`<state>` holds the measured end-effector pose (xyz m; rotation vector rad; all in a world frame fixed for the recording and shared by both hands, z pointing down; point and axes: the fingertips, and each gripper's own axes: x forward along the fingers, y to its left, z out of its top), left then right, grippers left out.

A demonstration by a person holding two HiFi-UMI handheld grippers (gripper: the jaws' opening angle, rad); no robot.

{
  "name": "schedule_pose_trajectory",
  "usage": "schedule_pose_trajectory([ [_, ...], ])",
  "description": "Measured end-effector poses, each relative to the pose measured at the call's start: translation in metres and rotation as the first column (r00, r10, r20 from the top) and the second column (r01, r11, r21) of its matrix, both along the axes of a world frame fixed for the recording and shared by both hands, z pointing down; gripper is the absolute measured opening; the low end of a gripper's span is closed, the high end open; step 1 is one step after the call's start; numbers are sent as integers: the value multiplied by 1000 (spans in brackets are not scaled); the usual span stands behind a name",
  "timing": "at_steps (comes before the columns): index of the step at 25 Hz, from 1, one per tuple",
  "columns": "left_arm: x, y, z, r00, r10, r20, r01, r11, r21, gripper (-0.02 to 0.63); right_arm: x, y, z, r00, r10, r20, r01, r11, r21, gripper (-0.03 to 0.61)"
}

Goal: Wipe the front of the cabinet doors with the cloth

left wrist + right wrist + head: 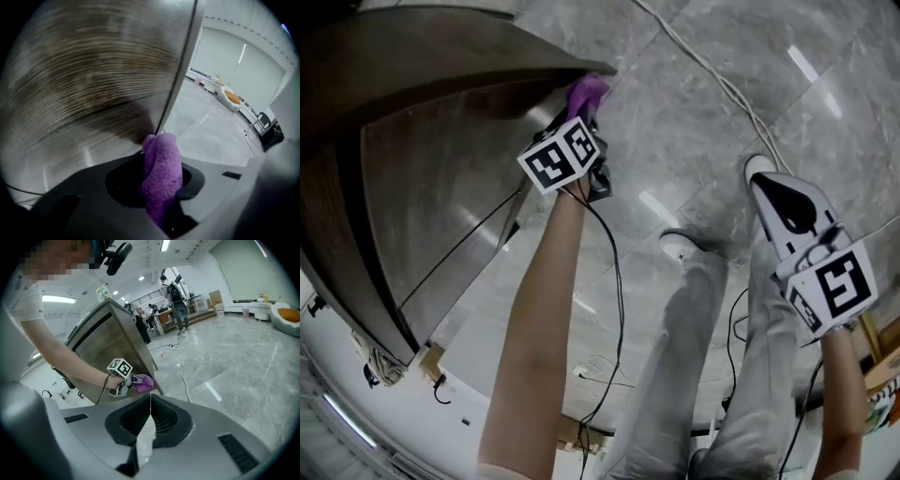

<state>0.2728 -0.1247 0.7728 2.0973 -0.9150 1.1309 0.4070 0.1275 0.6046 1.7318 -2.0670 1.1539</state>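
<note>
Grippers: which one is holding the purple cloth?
The left gripper: it is shut on the purple cloth at the cabinet door edge. The right gripper hangs apart from it, jaws together, empty.

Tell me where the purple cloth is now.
The purple cloth is clamped in the left gripper, upper middle of the head view, against the cabinet door at its outer edge, near the floor.

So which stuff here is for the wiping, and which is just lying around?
For the wiping:
purple cloth, pinched in the left gripper
wooden cabinet door, cloth at its lower corner

Just lying around:
white cable on the floor
orange cushion, far off
right gripper, shut and empty
</note>
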Motion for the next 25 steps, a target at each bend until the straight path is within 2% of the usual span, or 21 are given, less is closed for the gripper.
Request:
schedule_pose_trajectory([
  [3,-20,-15,7,999,-35,8,35,999,8,100,-9,8,10,999,33,-9,-33,999,-17,26],
  [6,-43,-17,13,999,-37,10,37,999,-2,100,-24,15,20,999,39,-18,-40,998,-46,26],
  [11,-112,-12,19,998,-48,43,49,998,-29,100,-60,0,21,997,-65,-44,62,996,-62,26],
  [16,-198,-10,20,989,-72,131,76,997,-21,100,-97,-45,5,990,-132,-50,131,991,-16,26],
  [20,-262,-7,18,972,-152,180,157,987,-15,100,-128,-70,-6,984,-171,-49,172,985,19,26],
  [25,-312,-5,2,955,-246,167,249,969,3,100,-154,-72,-12,963,-258,-75,260,966,14,26],
])
